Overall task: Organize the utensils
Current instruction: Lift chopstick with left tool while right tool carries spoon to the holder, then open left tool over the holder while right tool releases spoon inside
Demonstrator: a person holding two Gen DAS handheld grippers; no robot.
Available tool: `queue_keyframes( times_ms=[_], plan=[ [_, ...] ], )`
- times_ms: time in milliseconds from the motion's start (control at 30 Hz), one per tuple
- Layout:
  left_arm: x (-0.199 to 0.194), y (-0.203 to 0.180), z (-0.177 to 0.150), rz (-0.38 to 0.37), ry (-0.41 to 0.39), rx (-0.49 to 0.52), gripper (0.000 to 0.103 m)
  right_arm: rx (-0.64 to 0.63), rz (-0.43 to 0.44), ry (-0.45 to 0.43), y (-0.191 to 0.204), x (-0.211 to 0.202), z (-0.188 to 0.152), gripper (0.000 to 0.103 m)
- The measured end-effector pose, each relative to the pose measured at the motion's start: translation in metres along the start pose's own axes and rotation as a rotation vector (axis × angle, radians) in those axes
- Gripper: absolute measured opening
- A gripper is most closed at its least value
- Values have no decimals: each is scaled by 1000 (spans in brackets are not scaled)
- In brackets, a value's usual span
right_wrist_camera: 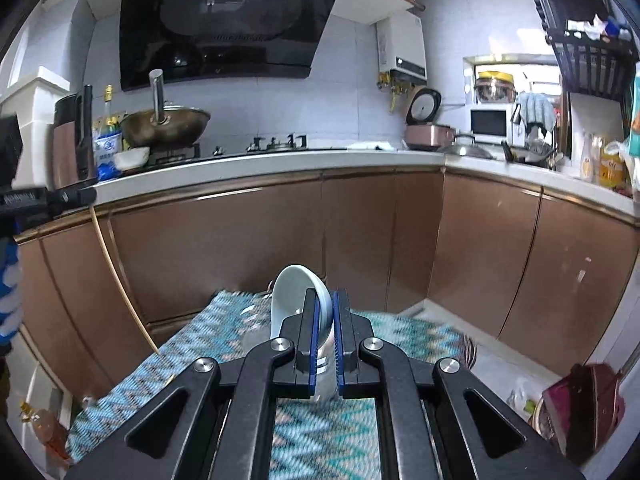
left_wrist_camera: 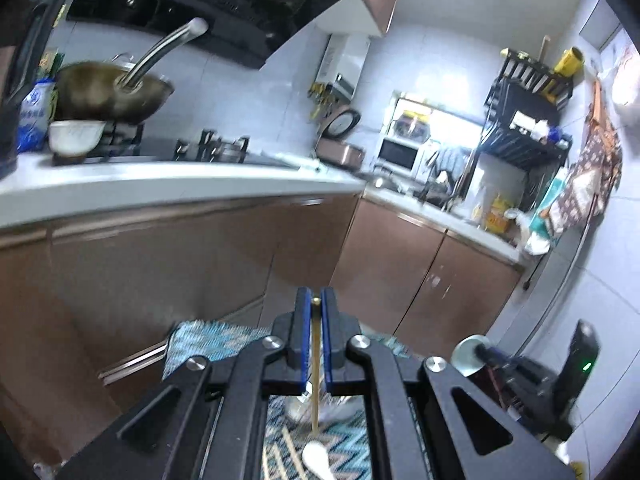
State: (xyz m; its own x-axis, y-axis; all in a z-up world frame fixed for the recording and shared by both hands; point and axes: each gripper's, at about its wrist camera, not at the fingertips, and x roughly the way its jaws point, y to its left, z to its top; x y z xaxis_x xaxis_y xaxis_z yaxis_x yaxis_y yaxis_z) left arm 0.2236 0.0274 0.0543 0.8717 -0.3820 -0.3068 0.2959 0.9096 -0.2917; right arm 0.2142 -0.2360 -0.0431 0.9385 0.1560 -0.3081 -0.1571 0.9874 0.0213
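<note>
My left gripper [left_wrist_camera: 316, 300] is shut on a thin golden chopstick [left_wrist_camera: 315, 380], which hangs down between the blue pads above the zigzag blue cloth [left_wrist_camera: 224, 340]. A white spoon [left_wrist_camera: 316, 456] lies on the cloth under the chopstick's tip. My right gripper [right_wrist_camera: 324, 300] is shut on the rim of a pale blue-white bowl [right_wrist_camera: 294, 292], held tilted on edge above the cloth [right_wrist_camera: 192, 360]. In the right wrist view the left gripper [right_wrist_camera: 60, 198] sits at the left edge with the chopstick [right_wrist_camera: 120, 280] slanting down from it. The left wrist view shows the bowl [left_wrist_camera: 470, 354] at lower right.
A white counter [right_wrist_camera: 280, 164] over brown cabinets [right_wrist_camera: 240, 240] runs behind the cloth-covered table. On the counter are a wok [right_wrist_camera: 164, 126] on the stove, a small white bowl [right_wrist_camera: 130, 158], a rice cooker [right_wrist_camera: 426, 130] and a microwave [right_wrist_camera: 488, 122]. A red dustpan [right_wrist_camera: 580, 408] lies on the floor.
</note>
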Motion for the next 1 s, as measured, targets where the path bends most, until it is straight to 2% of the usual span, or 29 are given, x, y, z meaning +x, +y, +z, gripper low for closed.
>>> queue_keyframes(
  times_ms=[133,367,667,933,1000],
  plan=[
    [26,-13,19,-15,-27,16,5,-10,-28,-24,-2,25,9,7],
    [83,-27,15,-23,-10,37,5,-47,-81,-53,-1,65,16,7],
    [149,-25,-20,2,80,49,5,-104,-152,-64,5,108,-2,8],
    [181,-14,-55,9,153,35,5,-122,-151,-53,11,130,-28,8],
    [185,-13,-63,7,176,36,5,-119,-135,-48,12,132,-33,13]
  ],
)
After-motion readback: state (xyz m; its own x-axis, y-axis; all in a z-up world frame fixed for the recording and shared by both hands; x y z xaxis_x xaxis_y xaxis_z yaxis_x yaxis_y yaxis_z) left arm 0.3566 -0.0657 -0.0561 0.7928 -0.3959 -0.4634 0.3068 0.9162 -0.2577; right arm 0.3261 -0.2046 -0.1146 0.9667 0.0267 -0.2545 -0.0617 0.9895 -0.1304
